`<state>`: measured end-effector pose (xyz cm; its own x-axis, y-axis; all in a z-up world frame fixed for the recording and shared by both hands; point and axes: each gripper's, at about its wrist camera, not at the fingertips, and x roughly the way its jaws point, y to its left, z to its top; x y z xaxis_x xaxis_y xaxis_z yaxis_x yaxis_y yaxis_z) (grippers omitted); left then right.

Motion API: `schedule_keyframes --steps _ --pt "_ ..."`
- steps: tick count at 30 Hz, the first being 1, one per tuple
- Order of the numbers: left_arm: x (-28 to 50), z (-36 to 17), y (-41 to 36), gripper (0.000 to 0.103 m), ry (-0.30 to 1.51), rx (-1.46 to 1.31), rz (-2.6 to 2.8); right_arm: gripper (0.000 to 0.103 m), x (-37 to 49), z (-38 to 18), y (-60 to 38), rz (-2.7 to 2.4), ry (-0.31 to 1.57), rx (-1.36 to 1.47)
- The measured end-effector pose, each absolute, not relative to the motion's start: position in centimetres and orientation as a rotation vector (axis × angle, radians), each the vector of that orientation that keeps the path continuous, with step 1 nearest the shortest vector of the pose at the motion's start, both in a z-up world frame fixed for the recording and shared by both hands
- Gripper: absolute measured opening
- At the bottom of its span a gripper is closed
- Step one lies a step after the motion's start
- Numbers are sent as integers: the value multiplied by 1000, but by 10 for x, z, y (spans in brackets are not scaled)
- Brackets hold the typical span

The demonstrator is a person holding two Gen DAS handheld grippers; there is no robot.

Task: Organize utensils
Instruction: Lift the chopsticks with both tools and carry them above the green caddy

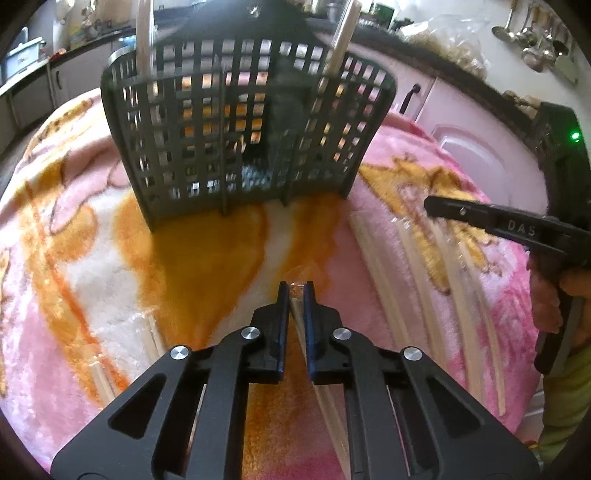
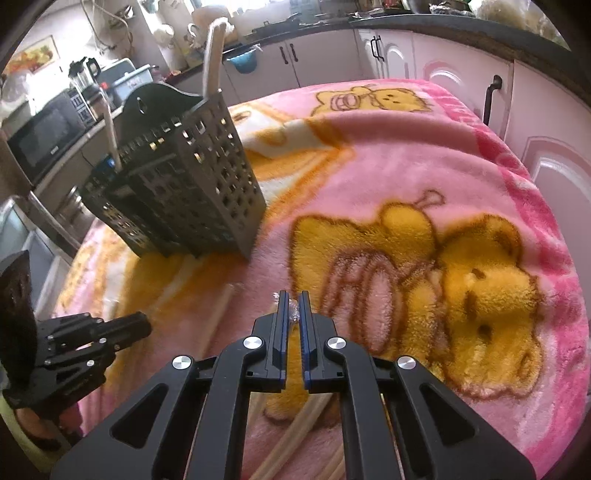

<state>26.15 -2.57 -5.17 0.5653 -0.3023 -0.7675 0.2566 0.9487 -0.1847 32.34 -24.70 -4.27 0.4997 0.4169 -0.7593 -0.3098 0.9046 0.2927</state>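
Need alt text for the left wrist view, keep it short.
The left gripper is shut on a plastic-wrapped pair of chopsticks above a pink and orange blanket. A dark slotted utensil basket stands ahead with sticks in it; the right gripper reaches in from the right edge.

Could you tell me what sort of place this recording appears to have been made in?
Most likely a home kitchen. A black microwave oven stands on a dark countertop, pale pink cabinet doors with dark handles run beneath it, and shiny metal ladles hang on the wall. The work surface is covered by a pink fleece bear-print blanket.
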Motion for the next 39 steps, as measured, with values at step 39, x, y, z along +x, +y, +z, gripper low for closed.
schedule_keyframes --steps 39 --pt "285 164 2 2 362 -137 -257 5 300 145 -219 535 527 188"
